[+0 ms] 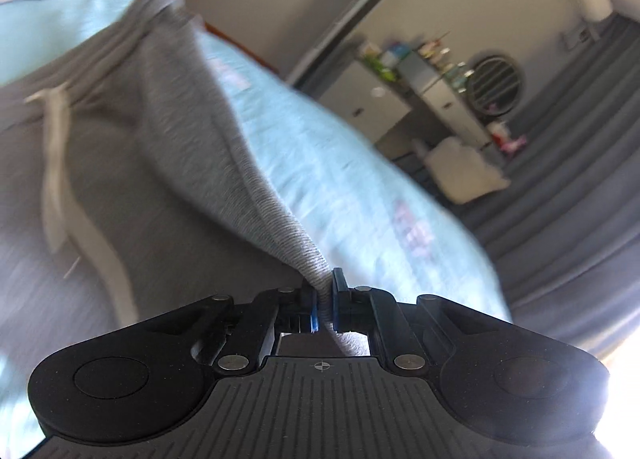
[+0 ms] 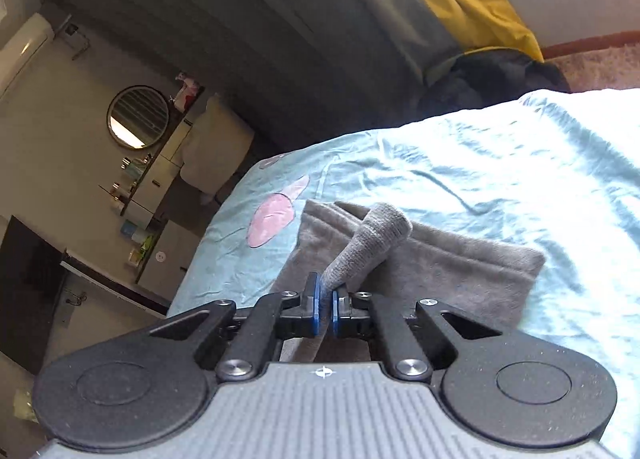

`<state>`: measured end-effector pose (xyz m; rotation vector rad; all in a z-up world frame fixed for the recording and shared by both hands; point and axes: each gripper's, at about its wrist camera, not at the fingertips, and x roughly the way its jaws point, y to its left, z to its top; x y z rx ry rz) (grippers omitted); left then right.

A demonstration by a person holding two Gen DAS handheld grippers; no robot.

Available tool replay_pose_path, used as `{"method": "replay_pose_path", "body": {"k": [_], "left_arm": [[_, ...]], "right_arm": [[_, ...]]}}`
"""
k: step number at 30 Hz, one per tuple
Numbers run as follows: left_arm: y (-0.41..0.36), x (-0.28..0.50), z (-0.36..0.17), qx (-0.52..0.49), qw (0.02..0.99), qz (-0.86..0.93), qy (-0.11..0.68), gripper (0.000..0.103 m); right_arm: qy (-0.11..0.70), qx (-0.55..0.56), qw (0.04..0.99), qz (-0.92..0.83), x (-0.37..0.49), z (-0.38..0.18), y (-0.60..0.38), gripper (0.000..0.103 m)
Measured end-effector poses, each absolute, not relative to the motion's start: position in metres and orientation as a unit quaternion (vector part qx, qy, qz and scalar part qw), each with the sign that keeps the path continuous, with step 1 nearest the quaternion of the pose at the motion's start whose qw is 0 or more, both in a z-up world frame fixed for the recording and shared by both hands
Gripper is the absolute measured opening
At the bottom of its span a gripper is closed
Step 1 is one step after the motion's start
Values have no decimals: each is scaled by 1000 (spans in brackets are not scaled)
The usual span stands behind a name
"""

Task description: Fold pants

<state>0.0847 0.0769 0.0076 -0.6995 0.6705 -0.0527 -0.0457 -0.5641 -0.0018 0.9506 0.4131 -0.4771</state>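
Note:
Grey sweatpants (image 1: 120, 147) with a pale drawstring (image 1: 54, 163) lie on a light blue bed sheet (image 1: 328, 163). My left gripper (image 1: 325, 305) is shut on a pinched ridge of the pants' side edge, which runs taut from the jaws up toward the waistband. In the right wrist view my right gripper (image 2: 325, 309) is shut on a ribbed grey cuff (image 2: 370, 243) that sticks up past the jaws. Folded grey pants fabric (image 2: 440, 271) lies flat on the sheet (image 2: 480, 179) just beyond it.
The bed's edge runs along the sheet; beyond it are grey curtains (image 1: 560, 163), a dresser with bottles and a round mirror (image 2: 138, 117). A yellow and dark cloth pile (image 2: 480, 55) lies past the bed. A pink patch (image 2: 272, 221) is printed on the sheet.

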Motion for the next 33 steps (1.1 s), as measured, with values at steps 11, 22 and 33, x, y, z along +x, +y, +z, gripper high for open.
{"method": "replay_pose_path", "body": {"k": [11, 22, 33], "left_arm": [[102, 57, -23, -356, 848, 121, 373, 66], [141, 126, 2, -249, 882, 171, 363, 82], [148, 139, -12, -226, 888, 160, 367, 77]], "right_arm": [[270, 440, 827, -224, -54, -45, -556, 12], [244, 448, 847, -148, -38, -55, -530, 99], [233, 504, 821, -135, -34, -67, -548, 99]]}}
